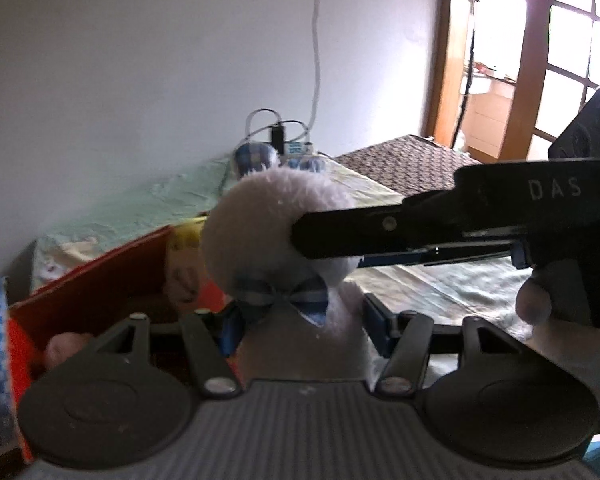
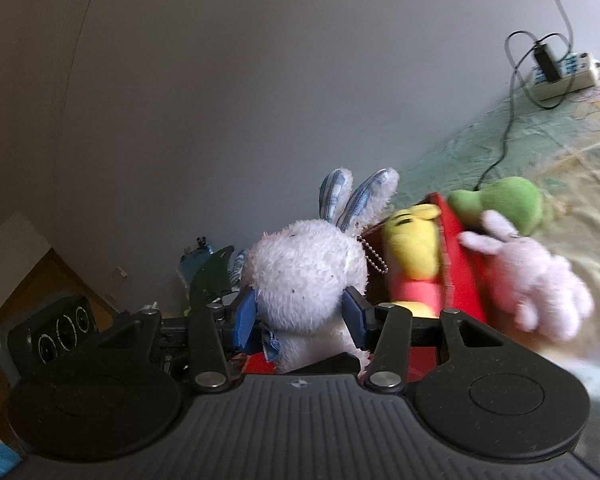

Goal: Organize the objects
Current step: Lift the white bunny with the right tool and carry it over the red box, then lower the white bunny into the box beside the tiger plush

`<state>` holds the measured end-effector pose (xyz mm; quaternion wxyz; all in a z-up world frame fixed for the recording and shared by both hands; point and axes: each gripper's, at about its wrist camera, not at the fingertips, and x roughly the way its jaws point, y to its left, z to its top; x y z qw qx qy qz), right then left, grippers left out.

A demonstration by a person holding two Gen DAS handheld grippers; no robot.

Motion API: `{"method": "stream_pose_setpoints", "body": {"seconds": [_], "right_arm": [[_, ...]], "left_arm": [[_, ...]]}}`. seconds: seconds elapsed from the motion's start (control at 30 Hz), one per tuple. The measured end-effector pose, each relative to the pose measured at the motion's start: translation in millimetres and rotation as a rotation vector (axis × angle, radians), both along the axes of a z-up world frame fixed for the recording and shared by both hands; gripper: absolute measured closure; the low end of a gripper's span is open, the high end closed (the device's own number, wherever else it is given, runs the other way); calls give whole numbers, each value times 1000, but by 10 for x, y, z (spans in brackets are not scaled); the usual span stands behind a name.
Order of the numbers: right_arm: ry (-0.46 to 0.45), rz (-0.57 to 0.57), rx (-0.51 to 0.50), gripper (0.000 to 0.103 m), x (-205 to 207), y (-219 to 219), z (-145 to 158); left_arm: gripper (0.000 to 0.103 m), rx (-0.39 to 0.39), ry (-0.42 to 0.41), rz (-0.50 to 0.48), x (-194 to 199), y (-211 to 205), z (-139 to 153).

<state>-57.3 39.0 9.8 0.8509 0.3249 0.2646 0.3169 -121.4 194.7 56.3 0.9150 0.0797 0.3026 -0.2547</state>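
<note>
Both grippers are on the same toy rn. The white plush rabbit is pinched at the head by my right gripper, blue pads pressed into the fur either side. My left gripper is clamped on the body just under the blue bow tie. So the rabbit is held off the bed, upright, ears at the top, its long axis running from the left grip at the bottom to the right grip at the top.

What matters next, imo: the red box. From the left wrist cam it sits to the left of the rabbit and a bit lower, open side up, w/ a pink toy already inside. From the right wrist cam the same box wall lies to the right of the rabbit, w/ a yellow toy in it, a green one and a pale pink one at its rim. The box looks close beside the rabbit, not under it.

My guess: the left gripper is nearer the box opening, so it should lead across and the right follows. The bead chain hanging off the head could snag on the box edge.

The power strip is well apart on the green bedcover.
</note>
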Motion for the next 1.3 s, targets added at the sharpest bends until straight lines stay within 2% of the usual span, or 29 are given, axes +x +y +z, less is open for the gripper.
{"method": "stream_pose_setpoints", "body": {"seconds": [0.23, 0.53, 0.67, 0.87, 1.3], "right_arm": [[-6, 62, -84, 53, 285, 466, 85], [65, 80, -165, 54, 638, 871, -11], [97, 67, -187, 54, 671, 898, -60], [136, 49, -308, 54, 813, 948, -104], [194, 35, -471, 52, 1082, 1134, -355]], "left_arm": [[41, -28, -4, 98, 119, 402, 18], [40, -83, 72, 200, 423, 805, -137], [39, -75, 97, 207, 550, 850, -250], [38, -74, 153, 189, 739, 862, -426], [30, -52, 293, 156, 1012, 777, -731]]}}
